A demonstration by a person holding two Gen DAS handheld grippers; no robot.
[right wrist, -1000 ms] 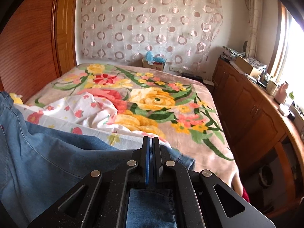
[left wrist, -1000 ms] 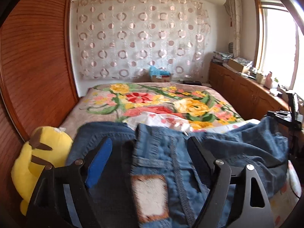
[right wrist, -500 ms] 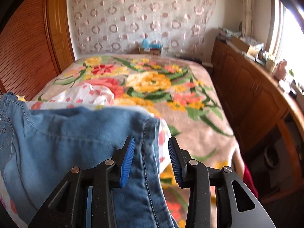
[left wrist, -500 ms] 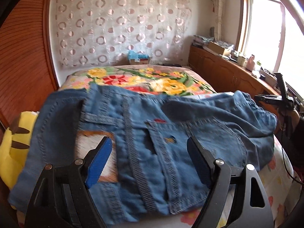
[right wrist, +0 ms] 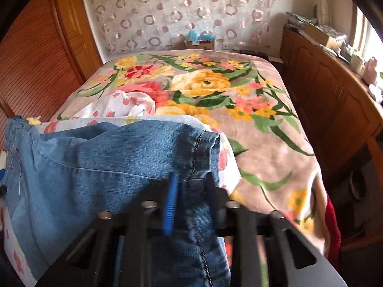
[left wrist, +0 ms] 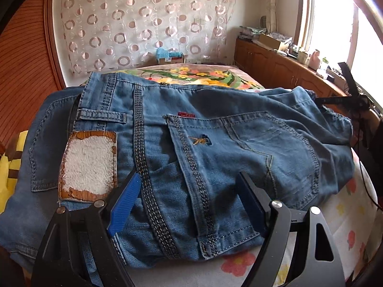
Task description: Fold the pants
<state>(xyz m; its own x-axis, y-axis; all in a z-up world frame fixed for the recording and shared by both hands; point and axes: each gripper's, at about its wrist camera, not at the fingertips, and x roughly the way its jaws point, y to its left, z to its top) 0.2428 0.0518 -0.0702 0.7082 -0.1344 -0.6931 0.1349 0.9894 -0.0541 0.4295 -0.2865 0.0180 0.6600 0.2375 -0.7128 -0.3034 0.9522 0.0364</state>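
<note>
Closer now, left claw [left wrist: 189, 205] gapes above jeans [left wrist: 191, 148]; right claw [right wrist: 190, 191] closing on them.

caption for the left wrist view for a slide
Open left gripper poised over the back pocket side of blue jeans spread on a floral bed sheet.

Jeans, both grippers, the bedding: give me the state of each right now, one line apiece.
Jeans: lying on the bed, seat side up, partly folded and rumpled.
Waistband patch: facing up, edges frayed.
Left gripper: open, jaws wide over the jeans, gripping nothing.
Right gripper: closing, denim edge between its jaws.
Floral blanket: spread flat over the bed.
Flowered sheet: bunched beyond the jeans.
</note>
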